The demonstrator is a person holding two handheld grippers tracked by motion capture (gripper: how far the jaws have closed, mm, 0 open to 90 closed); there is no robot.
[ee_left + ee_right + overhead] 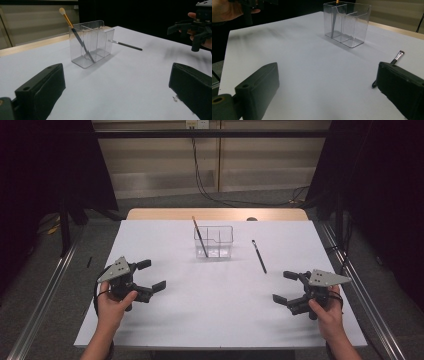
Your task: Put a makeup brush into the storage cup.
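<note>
A clear plastic organiser [214, 241] [91, 42] [347, 23] stands at the middle back of the white table. A makeup brush with a gold ferrule [199, 234] [75, 32] leans in its left compartment. A second, dark brush [259, 256] [126, 45] [397, 57] lies flat on the table to the organiser's right. My left gripper [151, 275] [115, 90] is open at the front left, nothing between its jaws. My right gripper [285, 286] [327, 90] is open at the front right, just short of the lying brush.
The white sheet [215, 295] covers the table, with a wooden strip [217, 214] showing at the far edge. Cables [205, 190] hang behind the table. Metal rails [45, 290] run along both sides on the floor.
</note>
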